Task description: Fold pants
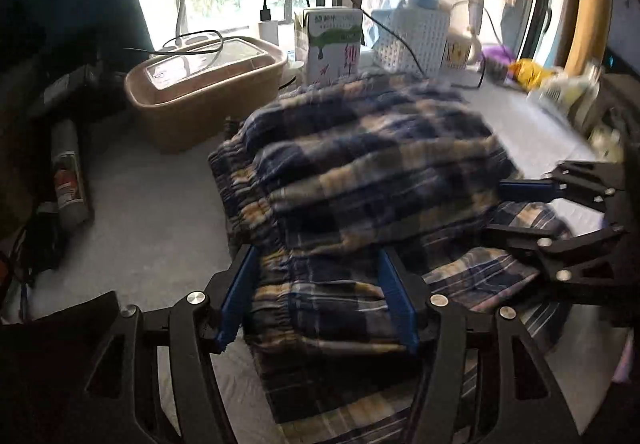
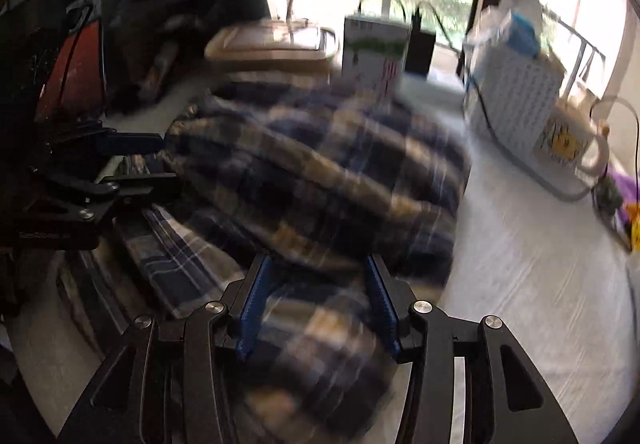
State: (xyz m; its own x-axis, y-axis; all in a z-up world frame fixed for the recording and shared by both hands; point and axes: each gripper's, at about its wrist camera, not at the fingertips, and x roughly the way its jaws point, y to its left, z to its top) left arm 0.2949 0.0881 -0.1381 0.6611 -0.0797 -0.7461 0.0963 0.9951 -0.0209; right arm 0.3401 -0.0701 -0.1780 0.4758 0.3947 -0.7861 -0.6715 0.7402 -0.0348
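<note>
Here, both grippers are clamping the plaid pants (image 1: 360,172); left gripper (image 1: 318,300) gripping the waistband, right gripper (image 2: 320,308) gripping blurred fabric (motion-smeared), its lower edge cut off.

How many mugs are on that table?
1 that I can see: a white mug with a yellow design, standing at the table's far right, just right of the white perforated basket. Others could be hidden behind the basket or the plaid pants.

Light grey table (image 1: 160,228) is pretty crowded: plaid pants (image 1: 360,172) heaped mid-table, tan tub (image 1: 200,100) and milk carton (image 1: 330,44) along the far edge, white perforated basket (image 1: 412,40) beside the carton.
</note>
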